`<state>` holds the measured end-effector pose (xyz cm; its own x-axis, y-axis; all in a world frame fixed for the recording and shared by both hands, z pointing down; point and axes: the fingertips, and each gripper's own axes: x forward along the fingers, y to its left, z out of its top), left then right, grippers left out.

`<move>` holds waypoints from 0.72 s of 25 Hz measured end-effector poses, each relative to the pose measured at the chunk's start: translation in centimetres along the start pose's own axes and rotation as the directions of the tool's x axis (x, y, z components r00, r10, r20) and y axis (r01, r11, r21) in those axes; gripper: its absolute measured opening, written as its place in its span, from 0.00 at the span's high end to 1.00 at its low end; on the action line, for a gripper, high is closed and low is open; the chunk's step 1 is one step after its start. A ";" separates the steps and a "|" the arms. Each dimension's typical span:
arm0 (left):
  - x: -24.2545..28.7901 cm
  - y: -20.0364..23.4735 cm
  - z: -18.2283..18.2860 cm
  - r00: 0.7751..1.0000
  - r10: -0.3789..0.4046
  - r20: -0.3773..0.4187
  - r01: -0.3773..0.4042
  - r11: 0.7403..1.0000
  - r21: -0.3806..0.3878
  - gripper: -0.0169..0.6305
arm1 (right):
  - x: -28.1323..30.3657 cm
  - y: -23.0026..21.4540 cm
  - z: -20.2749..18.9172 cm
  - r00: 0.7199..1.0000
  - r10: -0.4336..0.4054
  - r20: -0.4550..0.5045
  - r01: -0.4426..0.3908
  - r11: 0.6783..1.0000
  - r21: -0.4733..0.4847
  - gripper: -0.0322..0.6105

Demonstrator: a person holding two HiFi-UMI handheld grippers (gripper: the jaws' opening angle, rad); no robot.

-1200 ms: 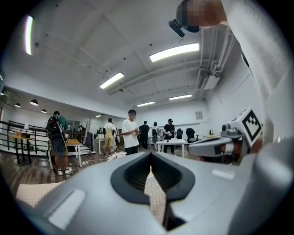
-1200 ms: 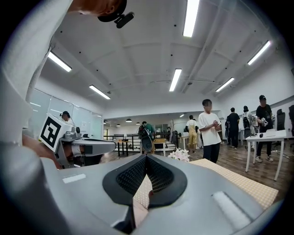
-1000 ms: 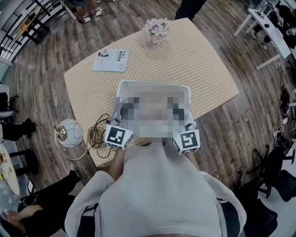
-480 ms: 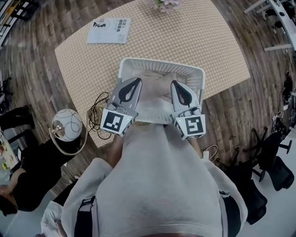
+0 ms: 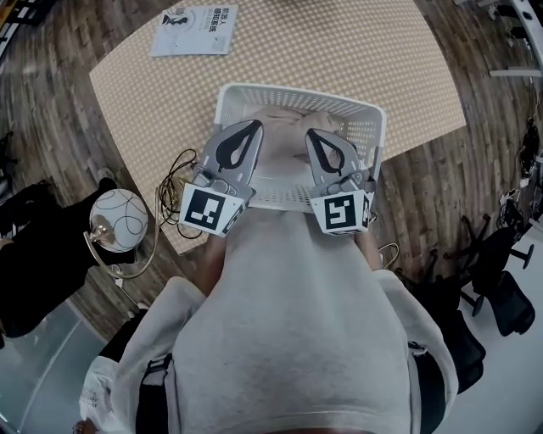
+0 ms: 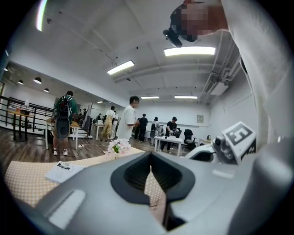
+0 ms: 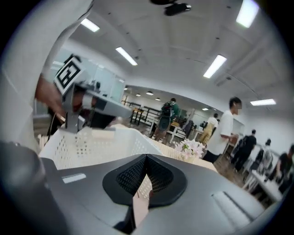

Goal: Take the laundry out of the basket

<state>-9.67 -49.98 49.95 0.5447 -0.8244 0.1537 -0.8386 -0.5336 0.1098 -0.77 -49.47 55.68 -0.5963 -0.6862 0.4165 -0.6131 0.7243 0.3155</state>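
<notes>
A white plastic basket [image 5: 297, 91] stands on the table at its near edge, with pale pink laundry [image 5: 284, 127] lying inside. My left gripper [image 5: 252, 127] hangs over the basket's left half and my right gripper [image 5: 313, 136] over its right half, both above the laundry and pointing away from me. In the left gripper view the left gripper [image 6: 150, 157] has its jaws together with nothing held. The right gripper [image 7: 146, 158] is likewise shut and empty, with the basket's perforated wall [image 7: 92, 144] just to its left.
A beige checked cloth [image 5: 153, 93] covers the table. A booklet [image 5: 193, 19] lies at the far left, and cables [image 5: 174, 191] trail by the basket's left side. A round white lamp [image 5: 119, 219] stands off the table's left corner. A flower vase [image 7: 190, 148] and several people stand beyond.
Both grippers have moved forward from the basket's near rim to over the laundry. The head view has tipped down, so the flowers have left the frame.
</notes>
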 end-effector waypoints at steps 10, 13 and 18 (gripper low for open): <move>-1.0 0.0 1.5 0.998 0.010 0.062 -0.009 1.000 -0.020 0.96 | 2.1 8.7 -5.4 0.919 0.222 -0.326 -0.387 0.673 -0.630 0.95; -1.4 0.3 1.6 0.997 0.017 0.071 -0.015 1.000 -0.023 0.96 | 2.4 9.5 -6.6 0.888 0.256 -0.382 -0.445 0.687 -0.574 0.95; -1.8 0.7 2.1 0.995 0.033 0.089 -0.031 0.999 -0.030 0.96 | 3.0 10.0 -10.2 0.760 0.310 -0.572 -0.594 0.688 -0.417 0.38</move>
<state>-11.27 -49.28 47.70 0.5137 -0.8552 0.0690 -0.8542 -0.5023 0.1340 -3.44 -43.58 68.85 -0.3466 -0.2584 0.9017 0.1489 0.9340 0.3249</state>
